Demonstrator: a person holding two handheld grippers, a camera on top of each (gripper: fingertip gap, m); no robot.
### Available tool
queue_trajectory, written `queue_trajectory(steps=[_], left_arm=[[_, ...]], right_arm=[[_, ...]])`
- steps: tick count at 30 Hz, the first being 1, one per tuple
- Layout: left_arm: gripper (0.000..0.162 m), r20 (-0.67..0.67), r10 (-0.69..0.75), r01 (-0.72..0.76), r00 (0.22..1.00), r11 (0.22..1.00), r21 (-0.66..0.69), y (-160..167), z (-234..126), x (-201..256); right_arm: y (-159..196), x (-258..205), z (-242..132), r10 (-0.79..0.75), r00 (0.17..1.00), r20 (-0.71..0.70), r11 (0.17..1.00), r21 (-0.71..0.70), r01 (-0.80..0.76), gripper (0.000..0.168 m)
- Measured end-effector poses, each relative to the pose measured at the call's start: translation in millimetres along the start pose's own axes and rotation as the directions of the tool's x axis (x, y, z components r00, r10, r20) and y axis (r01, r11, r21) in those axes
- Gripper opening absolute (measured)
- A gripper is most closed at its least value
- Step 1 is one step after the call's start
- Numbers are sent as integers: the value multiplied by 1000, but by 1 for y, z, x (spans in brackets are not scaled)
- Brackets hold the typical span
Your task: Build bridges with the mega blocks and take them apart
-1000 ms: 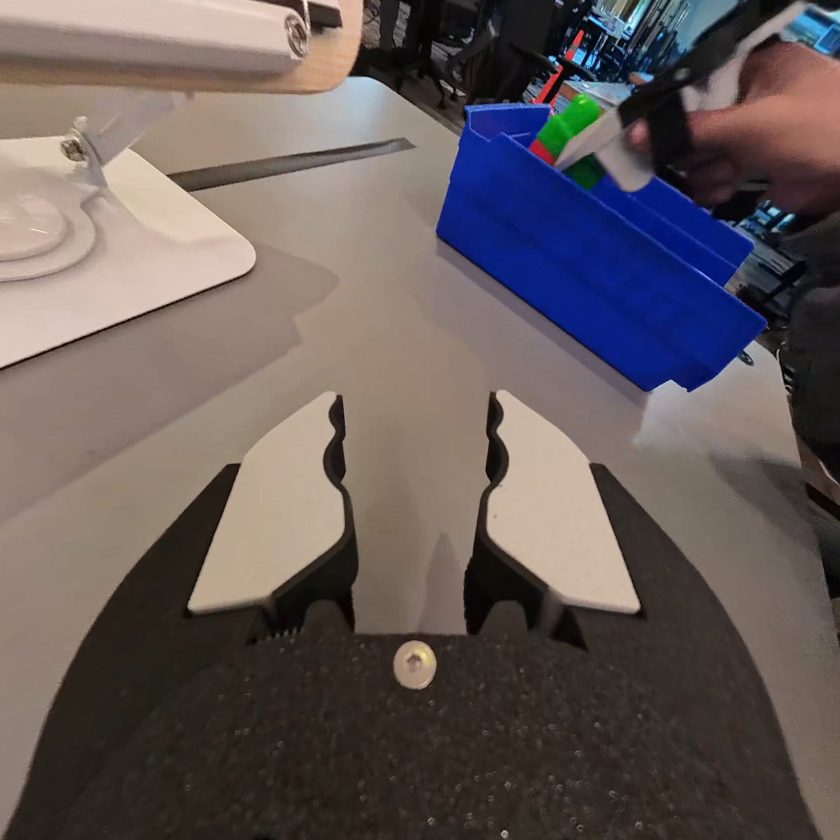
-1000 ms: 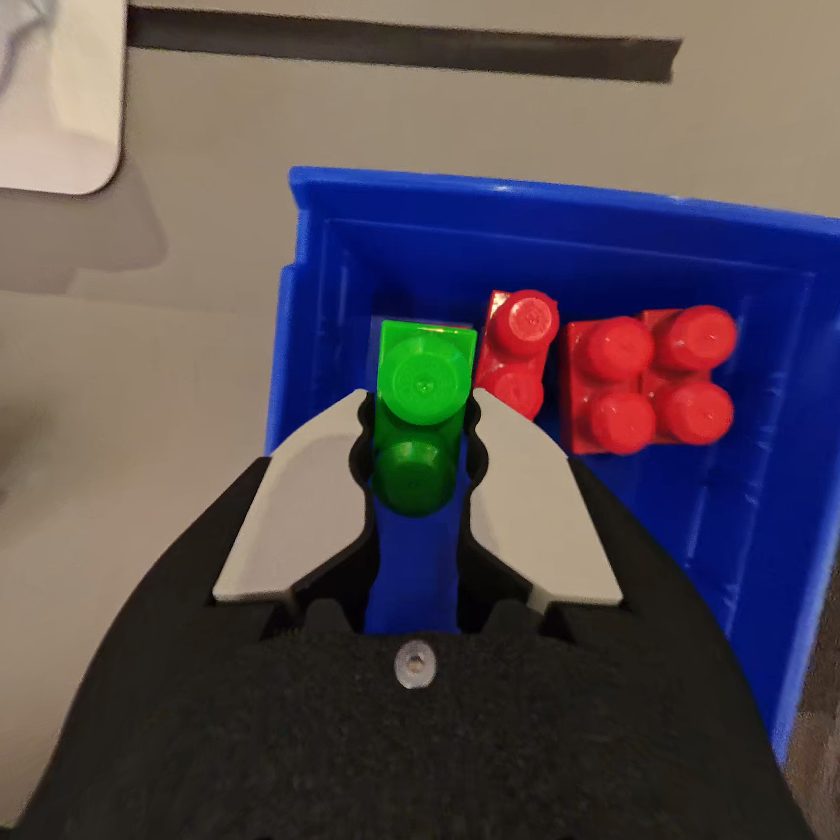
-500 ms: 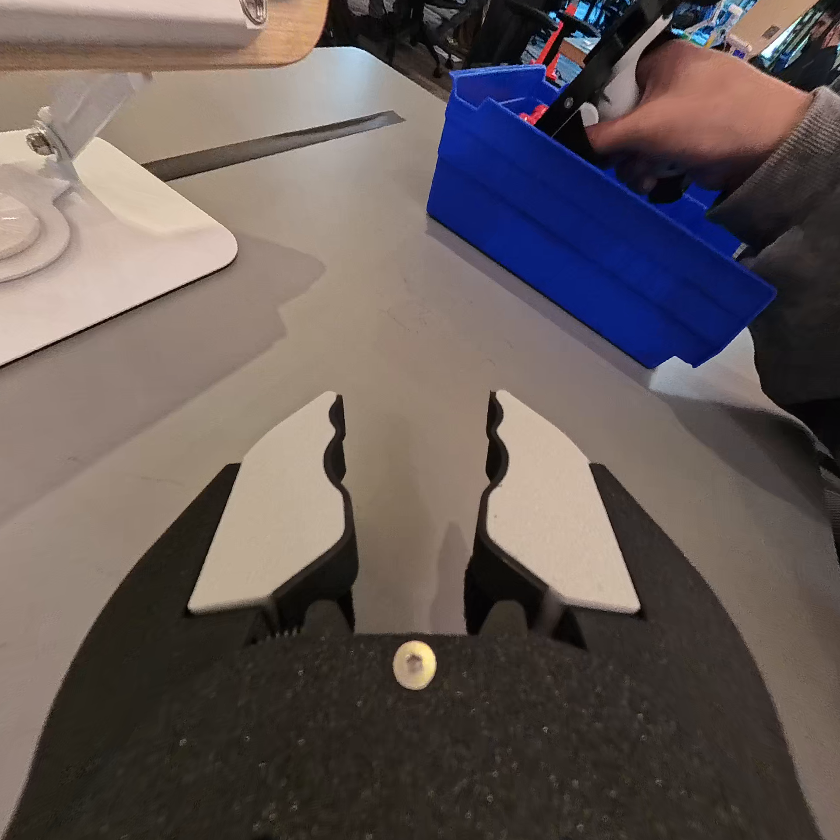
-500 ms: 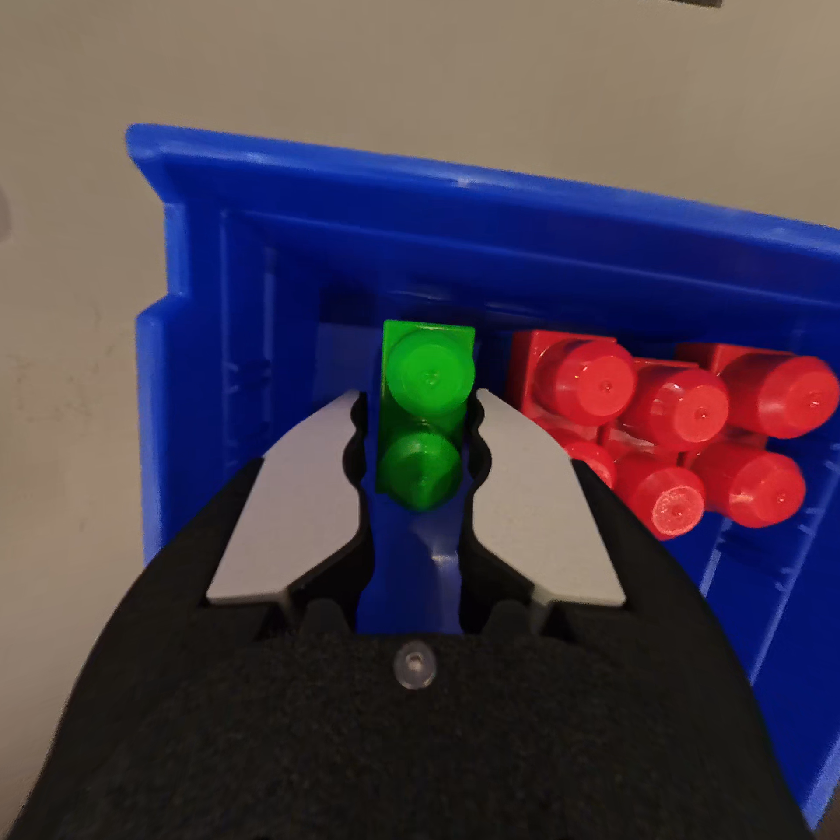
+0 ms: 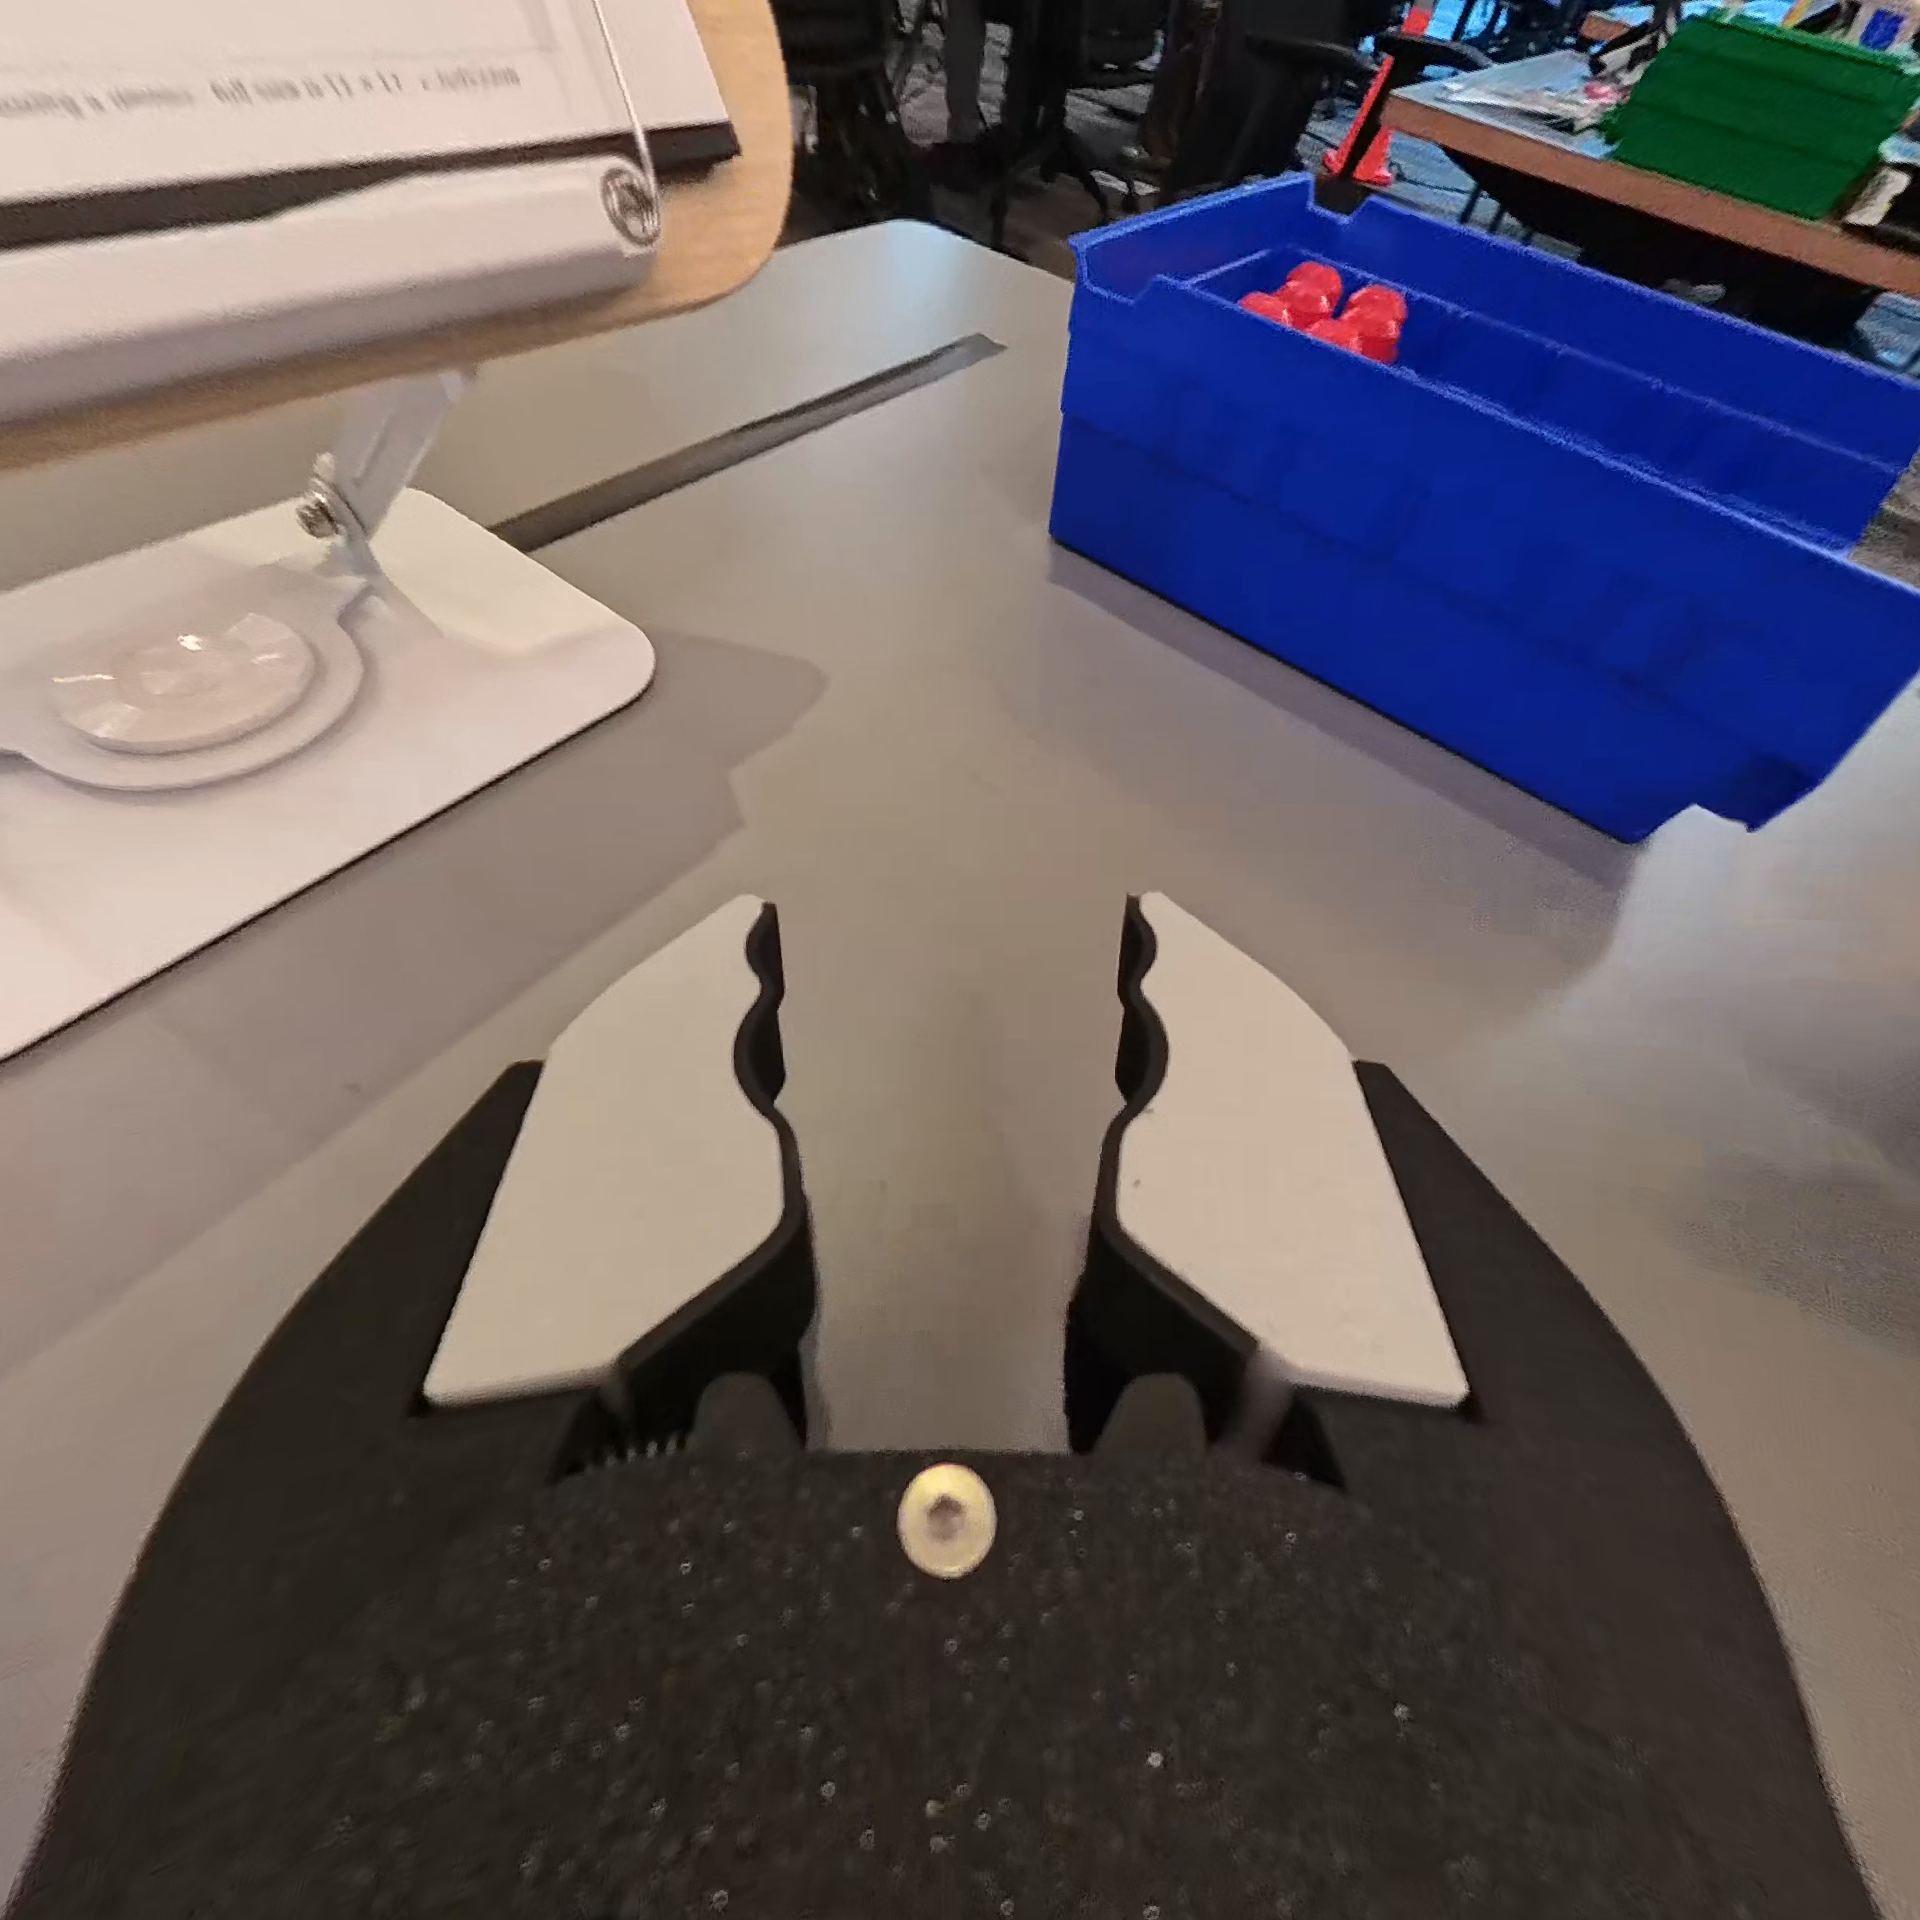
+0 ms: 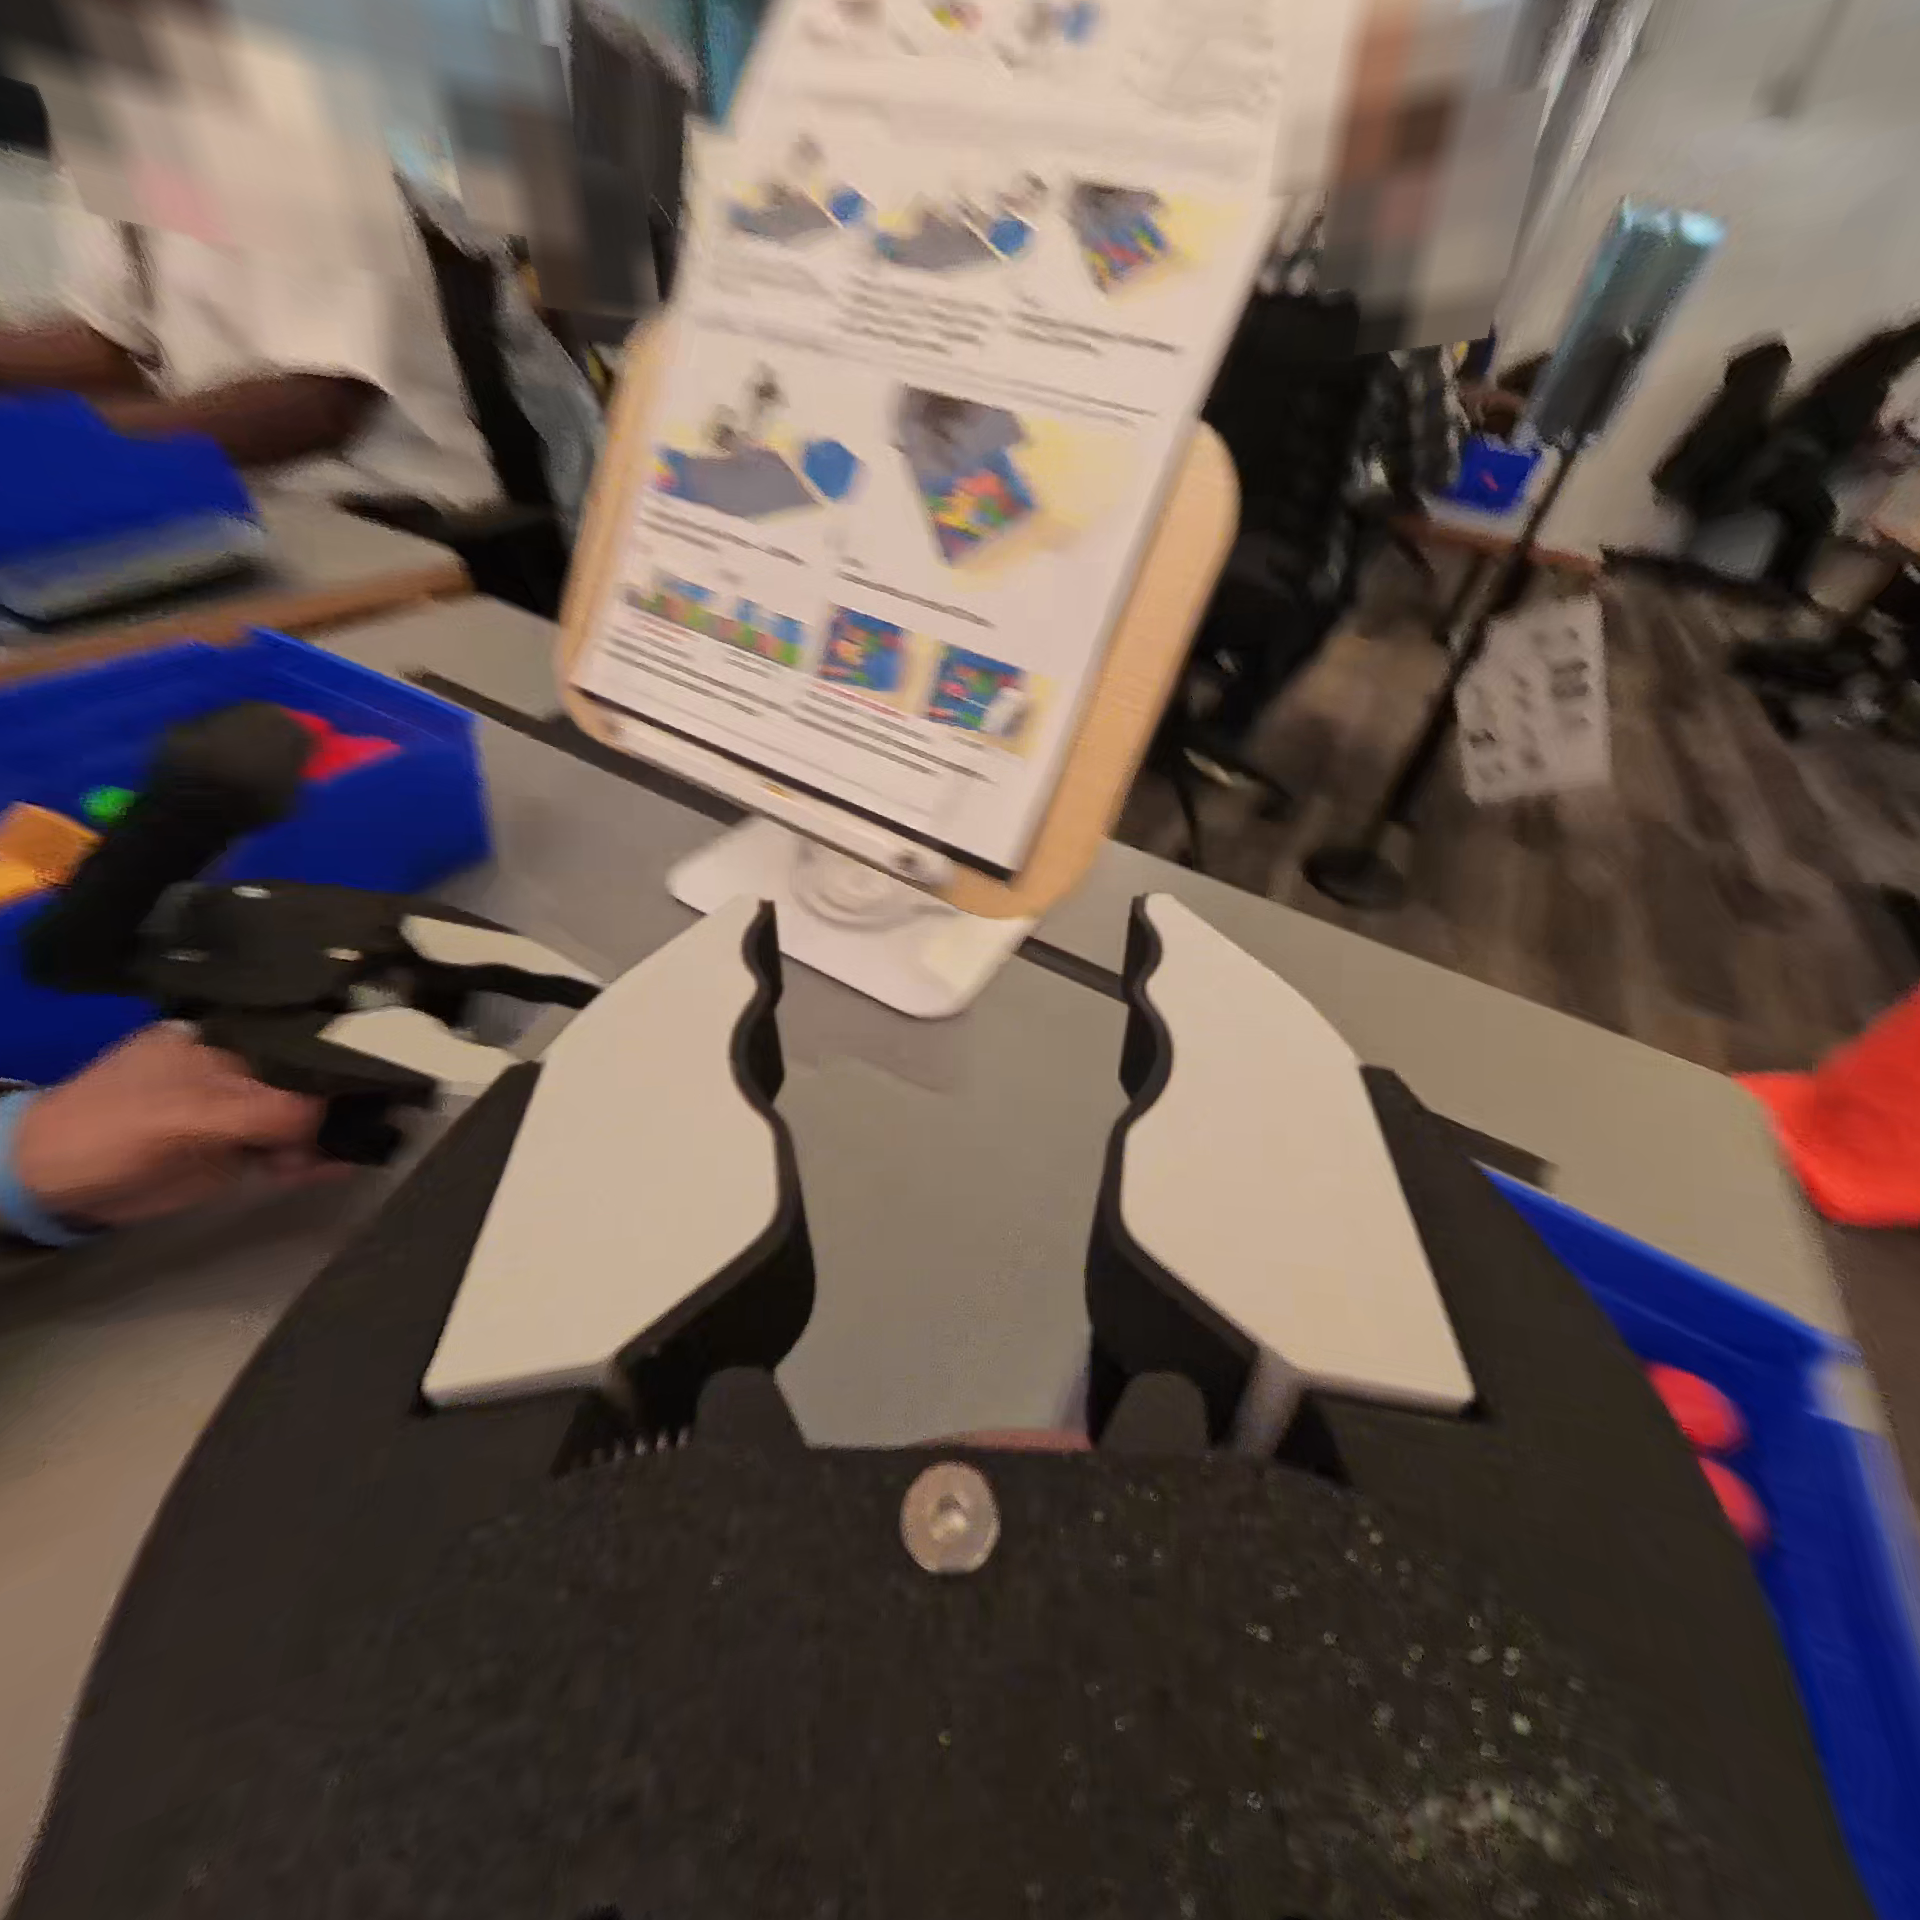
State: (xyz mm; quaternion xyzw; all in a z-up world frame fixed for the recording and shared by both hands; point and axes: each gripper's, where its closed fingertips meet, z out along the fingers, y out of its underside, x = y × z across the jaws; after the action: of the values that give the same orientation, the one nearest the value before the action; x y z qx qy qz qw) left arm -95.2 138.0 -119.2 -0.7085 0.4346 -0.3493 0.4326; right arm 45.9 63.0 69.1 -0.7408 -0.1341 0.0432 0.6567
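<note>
Grey tabletop (image 5: 935, 665) fills both wrist views, and we take the white document stand (image 5: 312, 665) as our landmark. From the left wrist view, our left gripper (image 5: 948, 997) hovers low over bare table just in front of the stand's base, jaws spread apart with nothing between them. To the right of the stand, well apart from it, sits a blue bin (image 5: 1455, 561) on the table. Red mega blocks (image 5: 1335, 312) lie clustered inside it near its far end; we cannot tell their exact number. Behind the stand a dark strip (image 5: 748, 442) runs across the table. Beyond the bin, on another table, we note a green bin (image 5: 1756, 130).

The right wrist view is motion-blurred. Our right gripper (image 6: 948, 997) faces the stand's printed sheet (image 6: 935, 436) from the front, jaws likewise apart and empty. Left of the stand in this view, our left gripper (image 6: 457, 997) shows again with the hand (image 6: 156, 1132) that carries it, and behind it stands a second blue bin (image 6: 343, 790) with blurred coloured contents. At the lower right edge, a corner of the blue bin (image 6: 1714, 1382) shows with red pieces inside. An orange object (image 6: 1849, 1132) lies at the right edge; we cannot identify it.
</note>
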Motion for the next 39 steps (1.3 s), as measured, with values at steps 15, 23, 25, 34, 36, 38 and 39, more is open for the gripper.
queue_trajectory(steps=[15,23,25,34,36,38,39], left_arm=[[66,138,-3,4,990,1000,-6,22,-89,61],[68,302,184,-91,936,951,-297,25,-260,-9],[77,259,307,-137,916,845,-518,46,-284,-54],[79,28,366,-142,930,429,-892,136,-275,-202],[78,13,315,-119,949,397,-910,149,-273,-211],[71,-4,254,-95,967,349,-932,160,-276,-210],[66,-12,241,-95,970,335,-937,162,-277,-209]], right_arm=[[147,-120,25,119,977,176,992,16,-123,59],[150,-118,29,193,955,225,980,-1,-197,59],[151,-120,30,201,949,242,979,-11,-205,59],[154,-134,31,131,952,277,991,-19,-131,59],[154,-134,31,127,952,278,992,-19,-127,58],[154,-133,29,136,950,279,990,-15,-137,57],[154,-133,29,144,948,283,989,-18,-145,57]])
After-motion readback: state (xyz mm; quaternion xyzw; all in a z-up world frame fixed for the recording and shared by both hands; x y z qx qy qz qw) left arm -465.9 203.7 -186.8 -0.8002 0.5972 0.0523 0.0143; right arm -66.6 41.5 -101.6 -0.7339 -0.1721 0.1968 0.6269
